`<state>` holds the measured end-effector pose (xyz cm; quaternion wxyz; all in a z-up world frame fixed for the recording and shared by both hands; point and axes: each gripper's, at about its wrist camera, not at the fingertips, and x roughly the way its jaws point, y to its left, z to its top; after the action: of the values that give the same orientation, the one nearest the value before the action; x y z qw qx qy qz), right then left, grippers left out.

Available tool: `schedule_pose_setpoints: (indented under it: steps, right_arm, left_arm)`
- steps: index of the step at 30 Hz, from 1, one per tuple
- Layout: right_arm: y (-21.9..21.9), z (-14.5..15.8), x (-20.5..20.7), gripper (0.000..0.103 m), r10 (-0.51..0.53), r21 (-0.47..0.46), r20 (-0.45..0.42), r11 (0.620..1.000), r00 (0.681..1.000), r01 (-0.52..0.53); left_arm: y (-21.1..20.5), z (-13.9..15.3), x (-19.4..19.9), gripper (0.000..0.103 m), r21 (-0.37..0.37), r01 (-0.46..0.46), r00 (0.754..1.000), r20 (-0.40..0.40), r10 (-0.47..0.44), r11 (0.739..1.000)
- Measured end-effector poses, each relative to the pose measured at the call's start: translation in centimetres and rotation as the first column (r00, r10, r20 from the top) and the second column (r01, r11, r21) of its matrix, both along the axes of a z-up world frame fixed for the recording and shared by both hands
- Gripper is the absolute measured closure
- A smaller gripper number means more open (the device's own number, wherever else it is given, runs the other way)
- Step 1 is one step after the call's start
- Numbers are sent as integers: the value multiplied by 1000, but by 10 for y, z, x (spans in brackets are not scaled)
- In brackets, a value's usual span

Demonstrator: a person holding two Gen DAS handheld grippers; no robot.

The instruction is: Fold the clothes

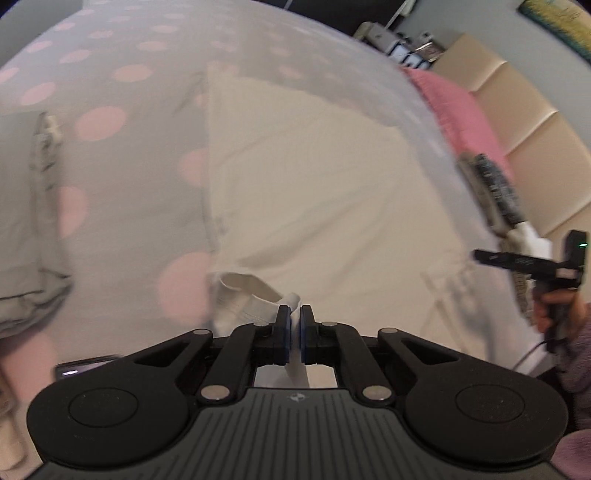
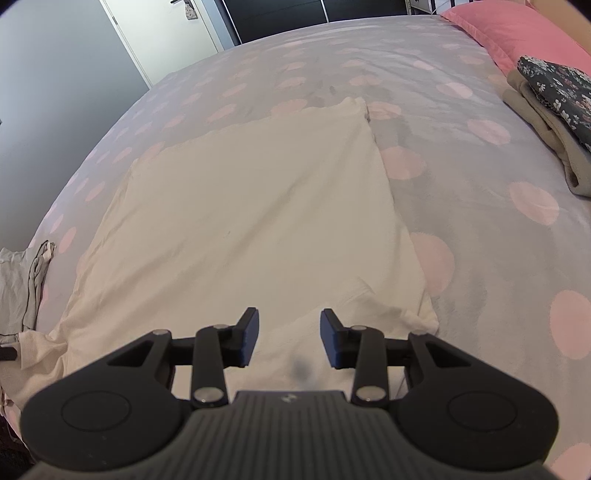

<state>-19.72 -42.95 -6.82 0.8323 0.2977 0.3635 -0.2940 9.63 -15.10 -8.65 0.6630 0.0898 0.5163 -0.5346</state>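
Bedding fills nearly everything: one grey duvet cover dotted with pale pink circles, spread over the whole bed. On it, in the middle, lies one cream garment, mostly flat, its near end rumpled toward the bed's edge. One pink pillow sits at the head of the bed. Beside that pillow is a small stack of two folded pieces, a dark floral one resting on a beige one. At the opposite edge lies one crumpled grey garment.

Two claws are at work. The left gripper is pressed together, pinching a fold of the cream garment's ribbed edge between its blue pads. The right gripper is spread apart above the garment's near end, with nothing clamped between its fingers.
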Motion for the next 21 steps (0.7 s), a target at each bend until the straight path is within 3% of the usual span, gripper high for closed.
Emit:
schedule_pose_setpoints:
  steps: [3, 6, 8, 10, 12, 21]
  right_arm:
    - [2, 0, 1, 63, 5, -3, 0, 1000, 1000, -5]
    - [5, 1, 3, 62, 14, -6, 0, 1000, 1000, -14]
    - [8, 1, 5, 62, 22, -8, 1, 1000, 1000, -22]
    - [11, 2, 8, 61, 35, -9, 0, 999, 999, -35]
    - [17, 1, 13, 60, 57, -8, -5, 998, 998, -57]
    - [63, -3, 62, 59, 254, 14, -9, 967, 967, -253]
  left_arm:
    - [-21, 1, -6, 100, -35, 20, 999, -35, -21, 999]
    - [-43, -7, -11, 100, -20, 26, 999, -22, -27, 999]
    - [-56, -13, -14, 91, -9, 36, 999, -20, -36, 999]
    - [-60, -15, -18, 71, -23, 40, 999, -26, -40, 999]
    - [-61, -17, -21, 64, -35, 35, 999, -41, -36, 999]
    - [-51, 1, -8, 64, -33, -91, 993, 77, 93, 995]
